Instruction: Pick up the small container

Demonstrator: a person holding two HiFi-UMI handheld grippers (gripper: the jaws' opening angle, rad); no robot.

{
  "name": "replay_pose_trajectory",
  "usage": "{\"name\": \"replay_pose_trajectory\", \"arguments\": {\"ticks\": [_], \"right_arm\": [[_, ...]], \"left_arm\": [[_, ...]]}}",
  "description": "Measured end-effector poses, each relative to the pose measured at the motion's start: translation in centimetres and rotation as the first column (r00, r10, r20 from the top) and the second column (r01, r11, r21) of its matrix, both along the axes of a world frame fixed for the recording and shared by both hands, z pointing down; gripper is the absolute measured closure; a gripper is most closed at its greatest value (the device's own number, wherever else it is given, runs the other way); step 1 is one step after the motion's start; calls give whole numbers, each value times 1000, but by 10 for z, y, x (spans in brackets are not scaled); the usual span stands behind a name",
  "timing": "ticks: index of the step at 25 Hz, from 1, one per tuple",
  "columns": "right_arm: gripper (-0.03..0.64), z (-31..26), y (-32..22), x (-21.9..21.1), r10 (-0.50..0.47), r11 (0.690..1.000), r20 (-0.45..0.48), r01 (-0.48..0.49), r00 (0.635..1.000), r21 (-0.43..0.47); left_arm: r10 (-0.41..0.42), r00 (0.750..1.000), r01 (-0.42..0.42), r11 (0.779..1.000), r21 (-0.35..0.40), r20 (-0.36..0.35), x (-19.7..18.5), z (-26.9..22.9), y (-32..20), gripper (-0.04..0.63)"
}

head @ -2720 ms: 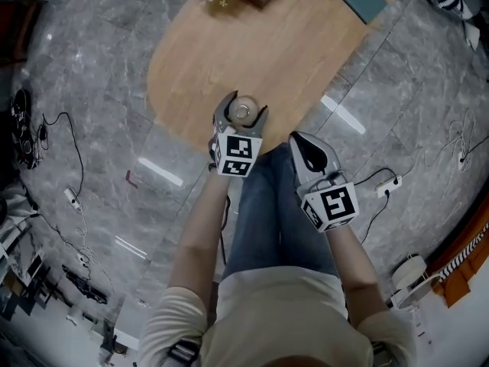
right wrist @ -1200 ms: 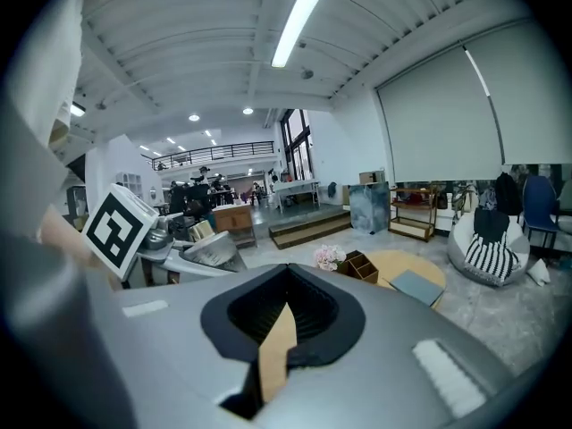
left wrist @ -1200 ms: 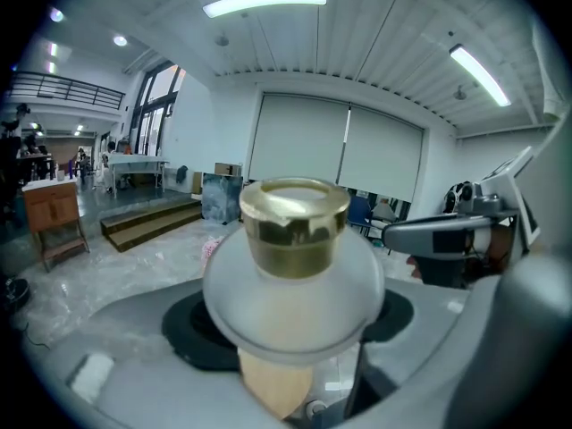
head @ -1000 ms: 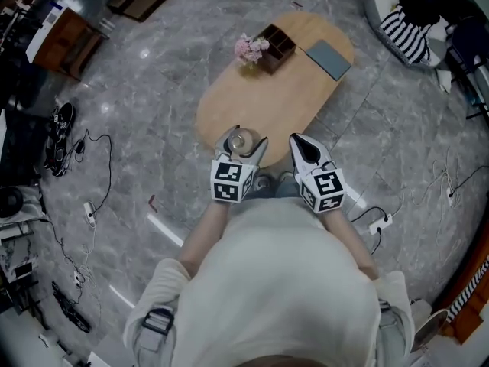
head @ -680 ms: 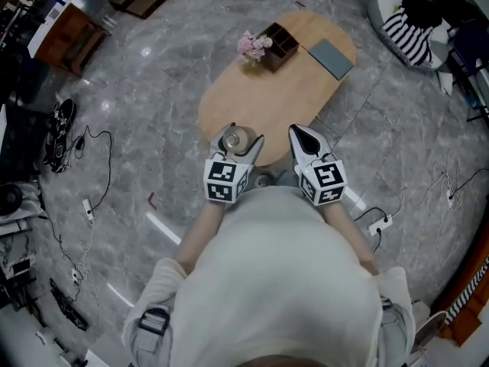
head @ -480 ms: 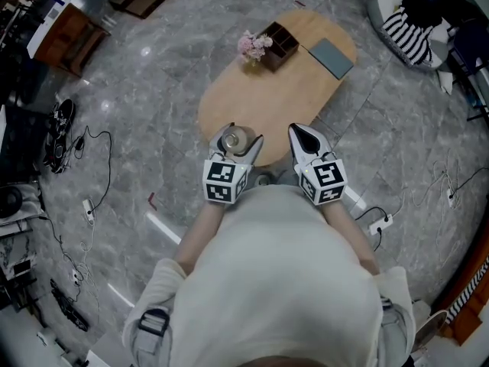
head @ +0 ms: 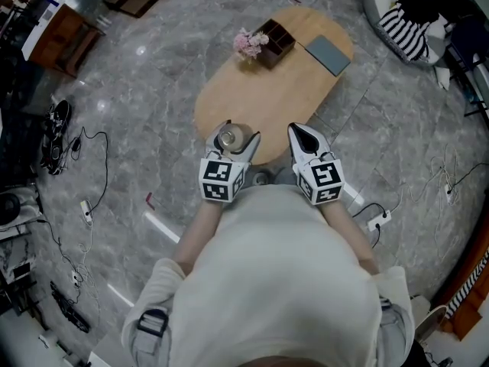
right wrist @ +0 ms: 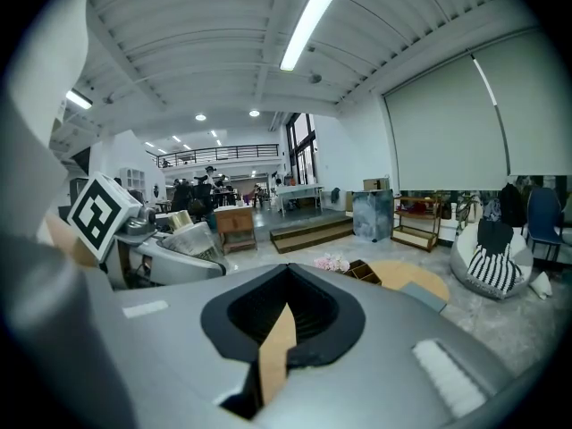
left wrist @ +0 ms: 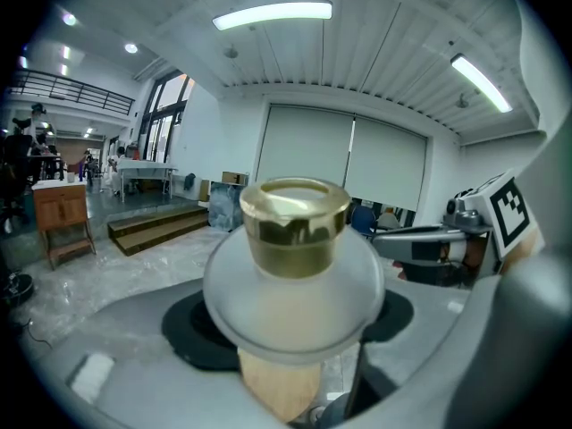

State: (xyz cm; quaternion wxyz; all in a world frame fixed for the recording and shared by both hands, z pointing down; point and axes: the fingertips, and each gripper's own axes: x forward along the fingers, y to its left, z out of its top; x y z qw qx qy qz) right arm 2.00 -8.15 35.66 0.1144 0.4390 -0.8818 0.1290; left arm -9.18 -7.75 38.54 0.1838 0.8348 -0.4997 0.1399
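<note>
Left gripper (head: 231, 131) clamped on small container (left wrist: 295, 271) (frosted body, gold cap), held off wooden table (head: 283, 82), over its near end. Right gripper (head: 298, 131) closed, empty, just beside left.

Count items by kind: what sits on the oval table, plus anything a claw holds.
small container, gold cap, gripped in the left claw: 1
pink flower bunch: 1
wooden divided box: 1
flat grey-blue pad: 1
Total: 4
</note>
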Motion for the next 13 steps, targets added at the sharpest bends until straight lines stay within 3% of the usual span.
{"name": "replay_pose_trajectory", "arguments": {"ticks": [13], "right_arm": [[620,2,1,-4,10,1000,12,-9,1000,-15]], "left_arm": [[-4,1000,4,1000,-2,-1,-6,0,-1,256]]}}
